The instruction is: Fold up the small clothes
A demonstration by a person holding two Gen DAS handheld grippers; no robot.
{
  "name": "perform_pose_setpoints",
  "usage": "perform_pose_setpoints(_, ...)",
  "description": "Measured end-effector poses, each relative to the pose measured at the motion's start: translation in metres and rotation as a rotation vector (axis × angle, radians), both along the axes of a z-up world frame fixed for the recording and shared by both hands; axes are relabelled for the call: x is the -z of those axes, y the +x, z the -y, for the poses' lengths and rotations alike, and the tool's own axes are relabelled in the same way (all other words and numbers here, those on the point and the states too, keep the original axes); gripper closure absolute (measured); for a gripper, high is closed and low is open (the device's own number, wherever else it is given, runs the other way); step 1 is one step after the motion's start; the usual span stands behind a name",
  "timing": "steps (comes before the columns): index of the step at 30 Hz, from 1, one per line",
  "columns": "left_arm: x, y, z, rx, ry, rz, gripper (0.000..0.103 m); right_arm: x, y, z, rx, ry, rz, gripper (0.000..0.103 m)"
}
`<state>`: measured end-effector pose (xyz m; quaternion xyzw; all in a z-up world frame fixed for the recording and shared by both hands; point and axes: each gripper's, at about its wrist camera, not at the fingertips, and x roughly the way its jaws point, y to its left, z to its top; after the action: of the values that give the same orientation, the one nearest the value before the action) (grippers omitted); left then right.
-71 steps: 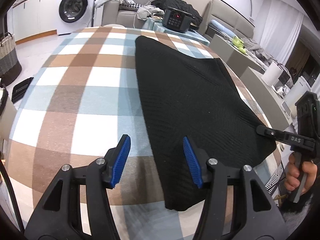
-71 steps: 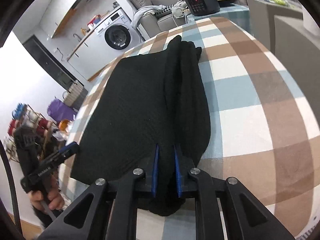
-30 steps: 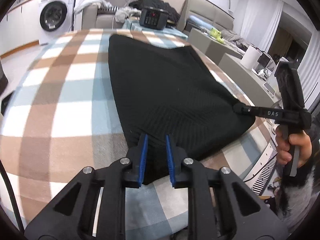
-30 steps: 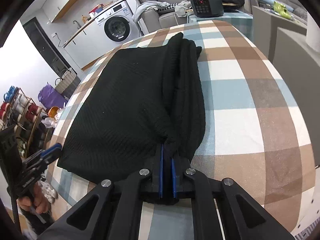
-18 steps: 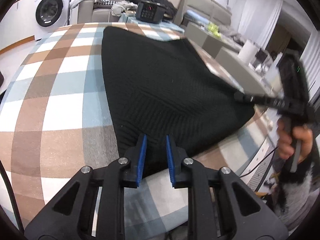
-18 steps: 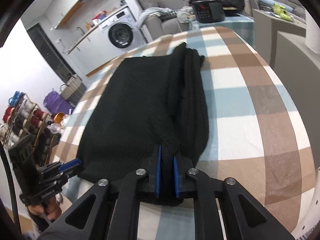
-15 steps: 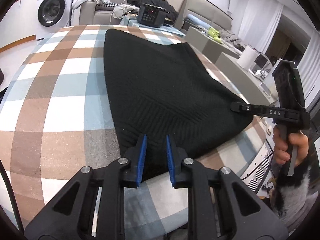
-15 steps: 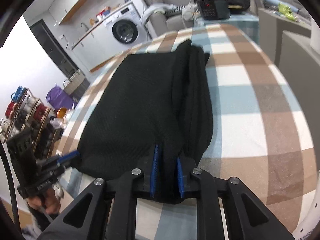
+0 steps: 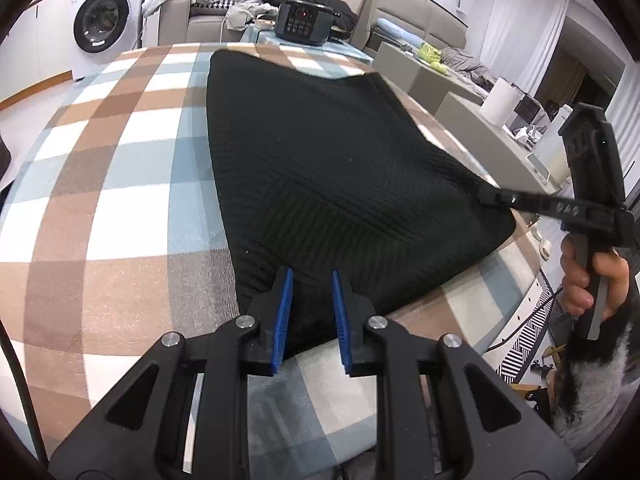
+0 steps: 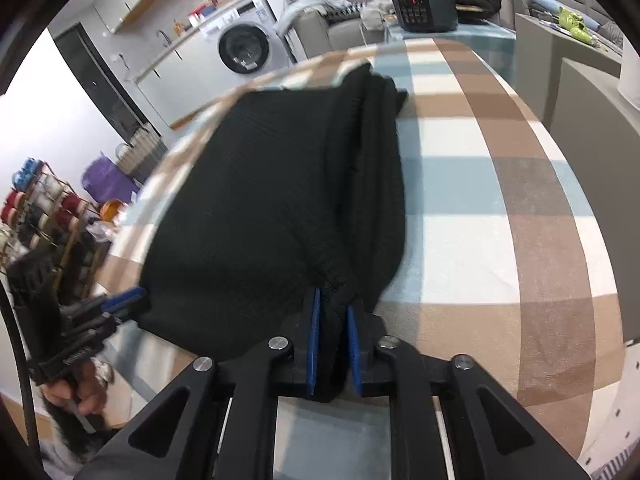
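A black knit garment [image 9: 332,152] lies spread on the checked tablecloth [image 9: 120,184]; it also shows in the right wrist view [image 10: 280,200]. My left gripper [image 9: 310,312] is shut on the garment's near left corner, its blue pads [image 9: 283,312] pressing the hem. My right gripper [image 10: 331,344] is shut on the near right corner, where the cloth bunches between the pads. Each gripper shows in the other's view: the right one [image 9: 486,197] at the right corner, the left one [image 10: 128,298] at the left corner.
The table edge runs just in front of both grippers. A black cooker [image 9: 304,26] stands on a side table beyond the far edge. A washing machine [image 9: 106,20] and a sofa are at the back. A shelf with yarn spools [image 10: 36,208] stands at the left.
The left gripper came in from open and shut on the left hem corner. Both grippers have since lifted the near hem slightly; the cloth blurs at the left in the right wrist view.
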<state>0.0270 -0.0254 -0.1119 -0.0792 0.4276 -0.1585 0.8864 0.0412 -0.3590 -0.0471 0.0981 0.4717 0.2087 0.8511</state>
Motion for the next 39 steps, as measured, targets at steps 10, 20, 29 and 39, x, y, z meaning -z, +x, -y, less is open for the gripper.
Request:
perform_pose_setpoints(10,-0.010,0.026,0.035,0.008,-0.031,-0.002,0.064,-0.006,0.048,0.006,0.073,0.098,0.060,0.065)
perform_pose_setpoints(20,-0.010,0.047,0.114,0.167,0.016,0.029,0.049,0.015,0.125,-0.023,0.001,-0.041,0.028,0.091)
perform_pose_setpoints(29,0.000,0.063,0.124,0.211,-0.020,-0.004,0.048,0.006,0.137,-0.025,0.068,-0.166,0.097,0.101)
perform_pose_setpoints(39,-0.012,0.061,0.067,0.038,0.031,0.019,0.048,0.008,0.076,0.007,0.052,0.125,-0.039,0.072)
